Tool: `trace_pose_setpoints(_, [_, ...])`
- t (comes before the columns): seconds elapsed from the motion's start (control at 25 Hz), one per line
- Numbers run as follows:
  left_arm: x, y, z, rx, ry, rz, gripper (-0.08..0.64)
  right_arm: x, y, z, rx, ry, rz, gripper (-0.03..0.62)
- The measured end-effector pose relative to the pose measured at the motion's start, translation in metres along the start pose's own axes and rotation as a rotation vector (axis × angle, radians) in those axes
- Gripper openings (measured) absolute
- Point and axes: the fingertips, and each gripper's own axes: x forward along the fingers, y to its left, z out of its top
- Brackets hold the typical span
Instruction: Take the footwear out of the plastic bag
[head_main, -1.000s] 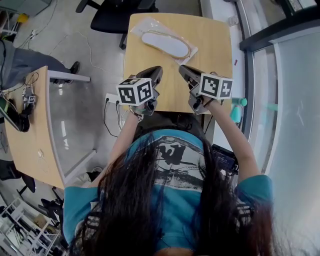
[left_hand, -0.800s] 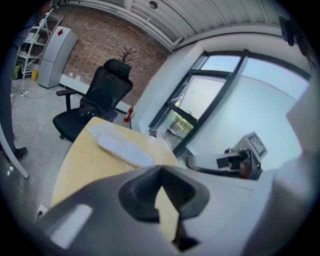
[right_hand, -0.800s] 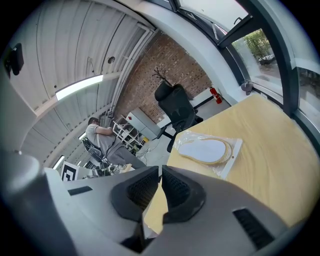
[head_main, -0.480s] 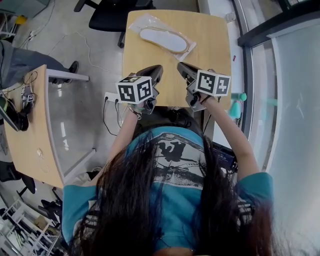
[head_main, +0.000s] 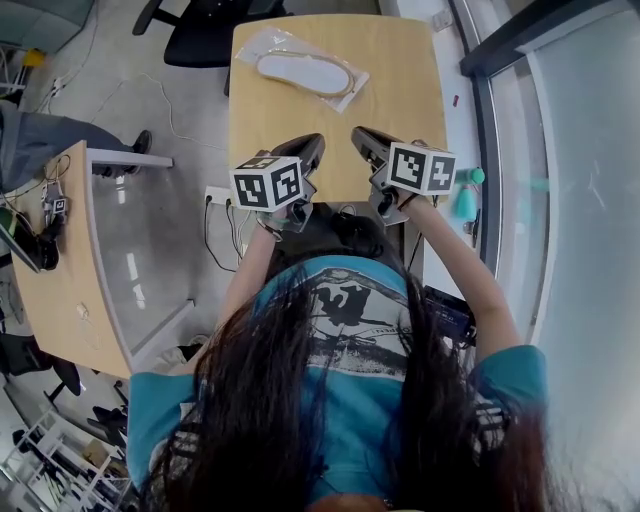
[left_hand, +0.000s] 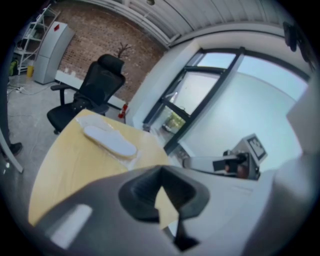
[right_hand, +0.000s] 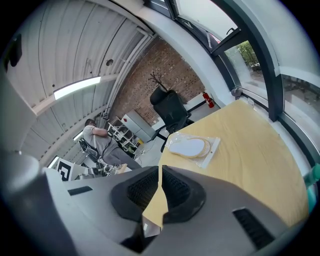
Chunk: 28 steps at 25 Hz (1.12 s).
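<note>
A clear plastic bag (head_main: 305, 72) with a flat white slipper inside lies at the far left corner of the wooden table (head_main: 400, 70). The bag also shows in the left gripper view (left_hand: 109, 141) and in the right gripper view (right_hand: 192, 148). My left gripper (head_main: 312, 141) hovers over the table's near edge, shut and empty, well short of the bag. Beside it to the right, my right gripper (head_main: 358, 133) is shut too, with nothing between its jaws. In each gripper view the jaws meet at the tips, left gripper (left_hand: 161, 172) and right gripper (right_hand: 160, 170).
A black office chair (head_main: 200, 30) stands just beyond the table's far left side. A second wooden desk (head_main: 60, 250) with a glass panel is at the left, and a window wall runs along the right. A teal object (head_main: 465, 200) sits by the table's right edge.
Both grippers have moved a little forward over the table's near edge, toward the bag. Their jaws look the same, and the bag has not been touched.
</note>
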Motion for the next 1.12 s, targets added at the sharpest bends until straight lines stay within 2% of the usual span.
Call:
trace_pose_setpoints(0.32, [0.000,-0.009,-0.020,0.019,0.037,-0.006,0.003,-0.007,-0.004,-0.012,0.022,-0.006,-0.002,0.032])
trace_pose_setpoints(0.72, [0.005,-0.004,0.000,0.091,0.083,-0.064,0.003,0.007,0.011,-0.009,0.037,-0.042,-0.017,0.032])
trace_pose_setpoints(1.12, [-0.005,0.006,0.013,0.100,0.094,-0.105,0.003,0.023,0.025,-0.009,0.042,-0.053,-0.037,0.028])
